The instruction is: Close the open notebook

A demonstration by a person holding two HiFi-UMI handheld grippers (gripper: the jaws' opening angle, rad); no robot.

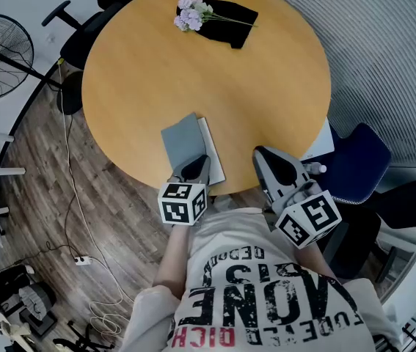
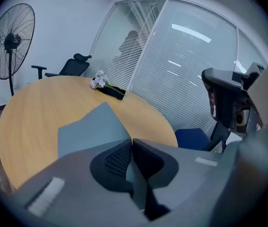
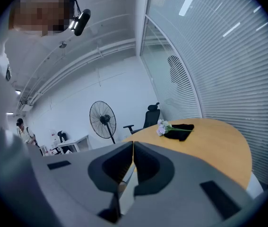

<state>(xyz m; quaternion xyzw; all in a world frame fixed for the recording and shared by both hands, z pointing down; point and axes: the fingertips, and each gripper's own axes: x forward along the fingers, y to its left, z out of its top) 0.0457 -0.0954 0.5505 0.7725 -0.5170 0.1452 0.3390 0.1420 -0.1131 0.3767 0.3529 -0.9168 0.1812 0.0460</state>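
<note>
The notebook (image 1: 185, 141) lies at the near edge of the round wooden desk (image 1: 193, 72). Its grey cover faces up, and a strip of white pages shows along its right side. The near end is hidden under the left gripper (image 1: 196, 166), so the head view does not show whether the cover lies fully flat.

In the left gripper view the jaws of the left gripper (image 2: 132, 143) are pressed together at the tips, with the grey cover (image 2: 91, 129) spreading out just beyond them. Whether they nip any of the cover cannot be made out.

The right gripper (image 1: 266, 156) hangs over the desk edge, apart from the notebook. Its jaws (image 3: 133, 146) are also pressed together, with nothing between them.

At the far side, pale flowers (image 1: 191, 13) rest on a black cloth (image 1: 230, 17). A white sheet (image 1: 323, 141) pokes out from under the desk's right rim, mostly hidden.
</note>
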